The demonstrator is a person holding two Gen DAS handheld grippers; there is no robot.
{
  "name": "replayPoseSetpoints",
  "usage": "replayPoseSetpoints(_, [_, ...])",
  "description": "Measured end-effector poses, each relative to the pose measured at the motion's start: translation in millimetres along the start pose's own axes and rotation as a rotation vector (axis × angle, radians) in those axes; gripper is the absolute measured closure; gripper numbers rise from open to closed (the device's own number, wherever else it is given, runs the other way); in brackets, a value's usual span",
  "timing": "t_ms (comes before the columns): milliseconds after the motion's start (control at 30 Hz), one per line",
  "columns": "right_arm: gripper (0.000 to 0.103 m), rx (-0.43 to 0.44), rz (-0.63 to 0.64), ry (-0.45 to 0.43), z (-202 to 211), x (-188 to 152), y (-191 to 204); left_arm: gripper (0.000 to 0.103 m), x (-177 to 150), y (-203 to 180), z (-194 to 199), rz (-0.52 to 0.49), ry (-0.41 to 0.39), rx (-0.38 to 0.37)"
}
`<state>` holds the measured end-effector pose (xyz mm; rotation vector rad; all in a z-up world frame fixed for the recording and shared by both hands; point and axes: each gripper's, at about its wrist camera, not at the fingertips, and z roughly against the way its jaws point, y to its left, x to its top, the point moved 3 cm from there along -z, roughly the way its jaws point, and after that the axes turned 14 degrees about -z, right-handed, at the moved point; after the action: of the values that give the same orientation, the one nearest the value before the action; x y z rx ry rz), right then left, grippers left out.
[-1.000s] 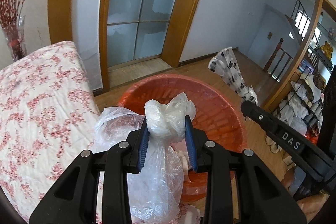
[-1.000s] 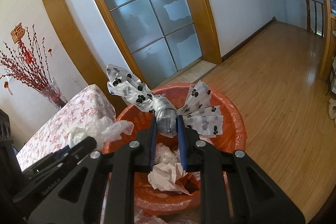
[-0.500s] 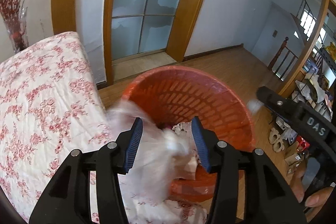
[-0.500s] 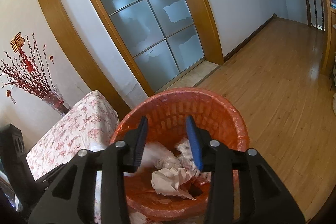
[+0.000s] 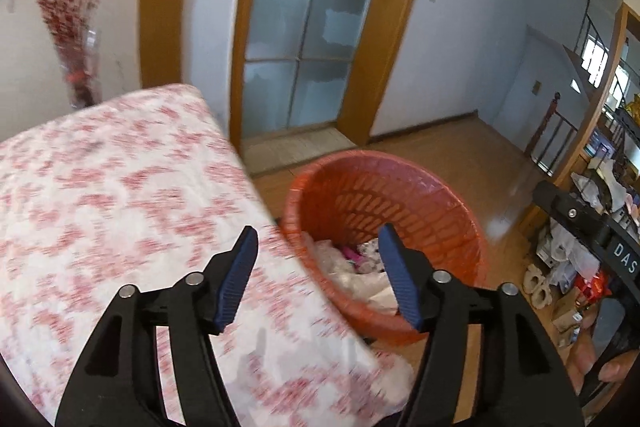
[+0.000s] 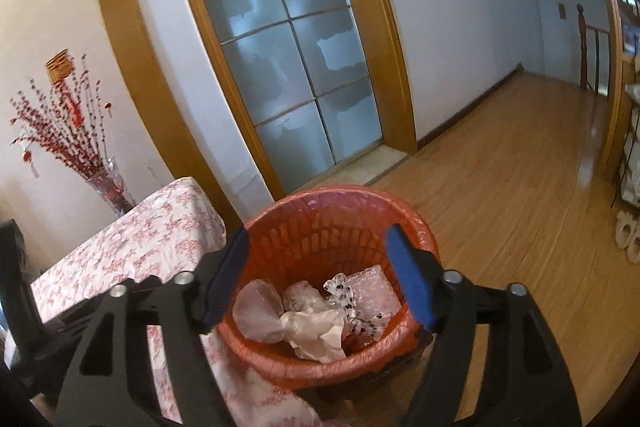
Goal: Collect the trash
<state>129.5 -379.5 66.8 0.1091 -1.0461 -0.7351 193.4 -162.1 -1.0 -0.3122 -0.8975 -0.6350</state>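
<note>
An orange plastic trash basket [image 6: 340, 199] with a thin liner stands on the wood floor beside the table. Inside lie a clear plastic bag [image 6: 256, 311], a paw-print bag [image 6: 344, 297], crumpled white wrap [image 6: 316, 331] and bubble wrap [image 6: 372, 287]. My right gripper [image 6: 316, 271] is open and empty, just above the basket's near side. My left gripper [image 5: 316, 275] is open and empty, over the table edge left of the basket [image 5: 400, 167]. The right gripper's body [image 5: 592, 231] shows at the right of the left wrist view.
A table with a red-flowered white cloth [image 5: 100, 187] lies left of the basket; it also shows in the right wrist view [image 6: 140, 243]. A vase of red branches [image 6: 108, 183] stands at its far end. A frosted glass door [image 6: 288, 59], wood floor [image 6: 520, 187] and cluttered shelves [image 5: 600, 187] lie beyond.
Both grippers opened and dropped their bags into the basket: the left the clear bag, the right the paw-print bag. Both jaws then opened wider, and the left gripper swung left over the table.
</note>
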Motion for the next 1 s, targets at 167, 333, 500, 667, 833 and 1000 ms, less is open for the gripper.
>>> replayPoseSetpoints(167, [0.006, 0.041, 0.052, -0.007, 34, -21, 18, 0.028, -20, 13, 48, 0.0, -0.048, 0.101])
replayPoseSetpoints(333, [0.004, 0.064, 0.099, -0.024, 69, -47, 32, 0.014, -46, 18, 94, 0.002, -0.098, 0.198])
replayPoseSetpoints(500, [0.004, 0.051, 0.133, -0.042, 94, -66, 38, 0.008, -67, 18, 126, 0.018, -0.13, 0.249])
replayPoseSetpoints(667, [0.004, 0.032, 0.158, -0.057, 113, -82, 42, 0.004, -84, 14, 144, 0.038, -0.142, 0.296])
replayPoseSetpoints(833, [0.004, 0.028, 0.179, -0.06, 125, -95, 45, 0.003, -97, 13, 162, 0.062, -0.158, 0.345])
replayPoseSetpoints(1000, [0.004, 0.02, 0.203, -0.085, 135, -104, 51, 0.003, -107, 11, 176, 0.077, -0.169, 0.4])
